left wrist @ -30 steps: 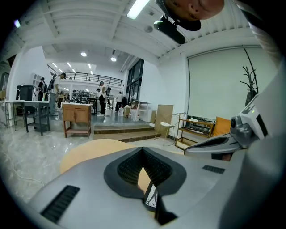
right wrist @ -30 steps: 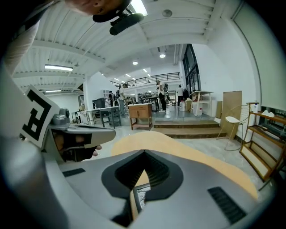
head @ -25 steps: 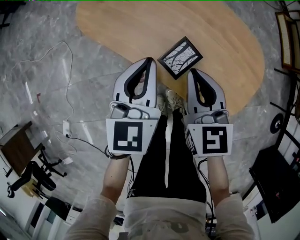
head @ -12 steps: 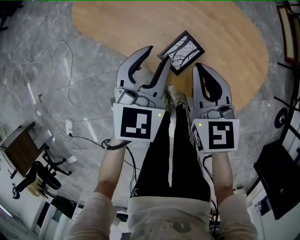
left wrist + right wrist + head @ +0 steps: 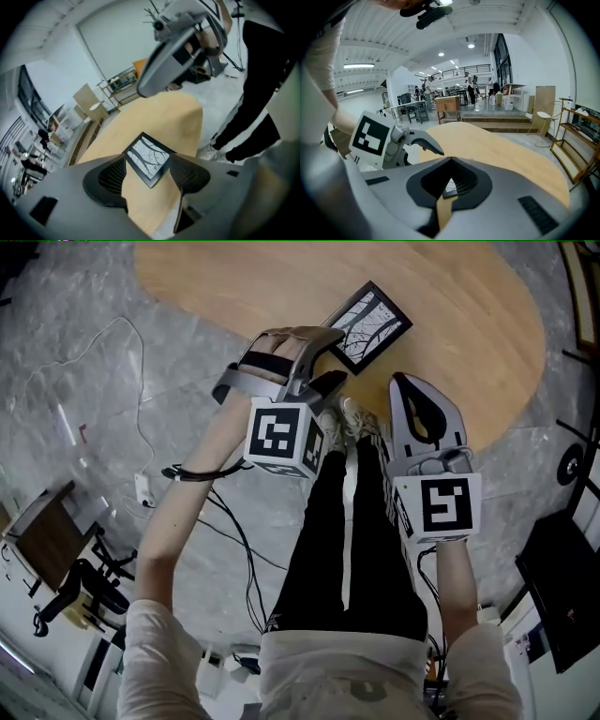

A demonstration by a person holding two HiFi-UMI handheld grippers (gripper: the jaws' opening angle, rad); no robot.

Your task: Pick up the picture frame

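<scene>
Since the earlier frame, the left claw (image 5: 330,357) has rolled sideways and dropped toward the picture frame (image 5: 370,326), which lies flat on the wooden bench (image 5: 459,315). The left claw's jaws are opening, with the frame ahead of the gap and untouched. The right claw (image 5: 406,382) is closed and empty.

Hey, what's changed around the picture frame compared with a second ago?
The left gripper rolled onto its side and dropped toward the picture frame; its fingers, shut before, are opening, not touching the frame. The right gripper stayed shut, and the frame lies where it was on the wooden surface.
</scene>
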